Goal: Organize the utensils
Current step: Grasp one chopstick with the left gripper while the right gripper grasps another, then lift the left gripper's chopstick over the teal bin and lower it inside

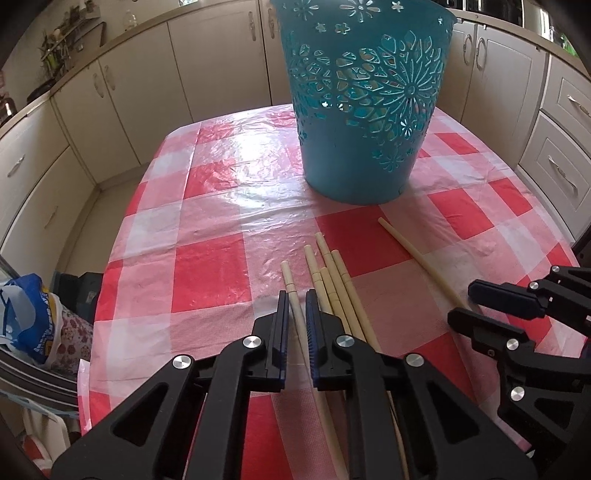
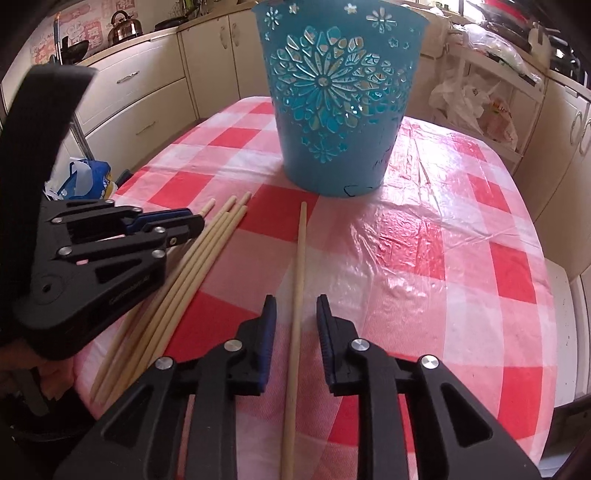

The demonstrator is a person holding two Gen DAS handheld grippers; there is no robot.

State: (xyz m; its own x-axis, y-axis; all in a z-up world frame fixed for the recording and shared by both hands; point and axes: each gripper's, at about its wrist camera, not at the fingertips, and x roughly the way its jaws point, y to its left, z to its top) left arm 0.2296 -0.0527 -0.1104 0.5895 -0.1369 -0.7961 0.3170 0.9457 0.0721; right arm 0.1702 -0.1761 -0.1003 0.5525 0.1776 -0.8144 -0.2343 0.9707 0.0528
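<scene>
The left gripper pinches one chopstick beside the pile. Only the right view shows the right gripper spread around the lone chopstick, not touching it, and a kettle.

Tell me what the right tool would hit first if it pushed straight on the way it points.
Probably the checked tablecloth, since the right tool tilts downward along the single chopstick between its open pads. The teal basket stands beyond; depth is uncertain.
</scene>
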